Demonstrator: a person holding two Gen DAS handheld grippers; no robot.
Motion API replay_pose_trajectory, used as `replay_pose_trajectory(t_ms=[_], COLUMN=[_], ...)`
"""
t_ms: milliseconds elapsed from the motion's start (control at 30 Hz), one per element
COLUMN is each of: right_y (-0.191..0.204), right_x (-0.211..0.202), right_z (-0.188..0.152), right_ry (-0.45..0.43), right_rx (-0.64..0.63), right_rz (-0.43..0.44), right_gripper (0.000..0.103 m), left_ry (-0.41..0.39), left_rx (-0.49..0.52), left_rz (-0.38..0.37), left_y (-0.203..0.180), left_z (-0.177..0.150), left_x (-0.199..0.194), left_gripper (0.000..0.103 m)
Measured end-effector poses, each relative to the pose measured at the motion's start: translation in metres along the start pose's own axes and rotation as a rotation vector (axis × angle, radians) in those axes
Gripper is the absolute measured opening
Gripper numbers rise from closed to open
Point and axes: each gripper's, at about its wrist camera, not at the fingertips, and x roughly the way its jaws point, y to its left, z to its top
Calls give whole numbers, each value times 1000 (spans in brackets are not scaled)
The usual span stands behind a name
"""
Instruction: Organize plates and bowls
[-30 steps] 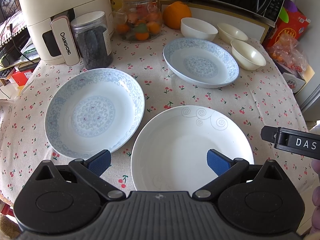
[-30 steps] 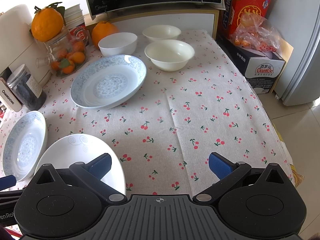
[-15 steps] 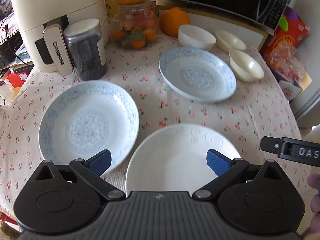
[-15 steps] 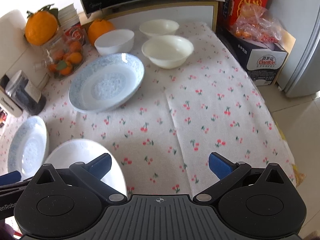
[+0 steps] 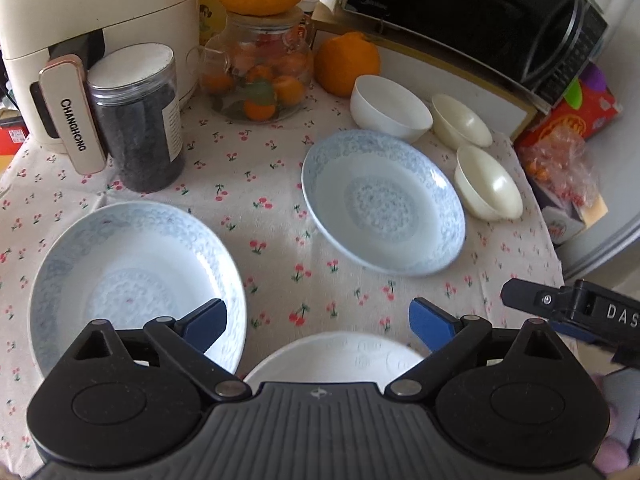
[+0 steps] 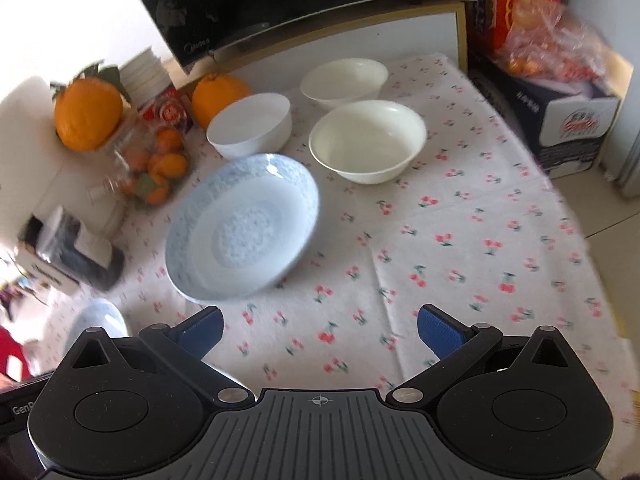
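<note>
Two blue-patterned plates lie on the cherry tablecloth: one at the left (image 5: 132, 280), one at mid-table (image 5: 384, 204), also in the right wrist view (image 6: 244, 228). A plain white plate (image 5: 340, 358) lies just under my left gripper (image 5: 318, 326), which is open and empty above the cloth. Three white bowls stand at the back: a deep one (image 6: 250, 126), a wide one (image 6: 368, 140) and a far one (image 6: 344, 80). My right gripper (image 6: 320, 334) is open and empty above the cloth, near the mid-table plate; its body shows at the right of the left wrist view (image 5: 572, 308).
An air fryer (image 5: 100, 32), a dark jar (image 5: 138, 120), a glass jar of small oranges (image 5: 260, 72) and a large orange (image 5: 346, 62) line the back left. A microwave (image 5: 472, 20) stands behind. A red box and bagged fruit (image 6: 552, 44) sit at the right table edge.
Both grippers have moved forward over the table. The white plate has slid down under the left gripper, and the mid-table plate and bowls look nearer. Both grippers stay open.
</note>
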Motion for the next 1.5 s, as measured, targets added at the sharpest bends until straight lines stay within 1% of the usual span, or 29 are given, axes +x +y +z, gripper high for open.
replay_pose_trajectory(t_ms=[67, 133, 267, 367, 467, 567, 633, 667, 700, 733, 767, 833, 867, 933, 1000, 1033, 1100, 1267, 1333, 1500], right_y=[-6, -13, -27, -35, -39, -42, -43, -43, -43, -44, -43, -43, -43, -42, -41, -41, -39, -36, -37, -36], right_x=[11, 19, 33, 46, 58, 68, 72, 75, 77, 79, 82, 87, 89, 92, 95, 97, 99, 102, 102, 96], right_z=[6, 13, 27, 31, 32, 34, 34, 34, 34, 33, 33, 31, 31, 30, 29, 29, 27, 26, 26, 26], right_ry=[9, 1, -20, -19, -14, -16, -14, -12, -9, -9, -5, 0, 3, 7, 11, 14, 19, 24, 28, 52], right_rx=[45, 100, 220, 284, 323, 357, 373, 379, 383, 385, 389, 394, 396, 397, 398, 396, 387, 360, 359, 343], right_rz=[48, 94, 195, 227, 229, 237, 242, 242, 242, 241, 237, 231, 232, 235, 240, 240, 236, 217, 219, 199], right_gripper=[103, 103, 102, 97, 90, 80, 70, 68, 63, 57, 53, 42, 40, 31, 26, 24, 20, 13, 11, 11], left_ry=[-8, -16, -14, -25, -47, -49, -51, -51, -51, -52, -51, -46, -44, -42, -37, -35, -30, -24, -28, -28], left_rx=[-7, -30, -77, -106, -111, -138, -157, -166, -172, -178, -183, -194, -196, -191, -184, -186, -191, -190, -172, -102], left_rz=[-4, -22, -58, -109, -134, -159, -180, -187, -193, -196, -196, -195, -191, -182, -168, -165, -163, -157, -149, -107], left_y=[0, 3, 9, 12, 14, 17, 19, 19, 19, 20, 20, 22, 23, 22, 22, 23, 26, 32, 30, 18], left_z=[6, 12, 25, 31, 35, 40, 41, 41, 42, 41, 41, 42, 42, 42, 43, 41, 41, 39, 38, 34], left_x=[7, 18, 37, 45, 50, 59, 62, 64, 66, 67, 68, 71, 73, 77, 80, 81, 83, 85, 85, 80], left_gripper=[95, 92, 78, 70, 62, 54, 49, 47, 45, 45, 42, 36, 33, 30, 23, 21, 16, 10, 10, 10])
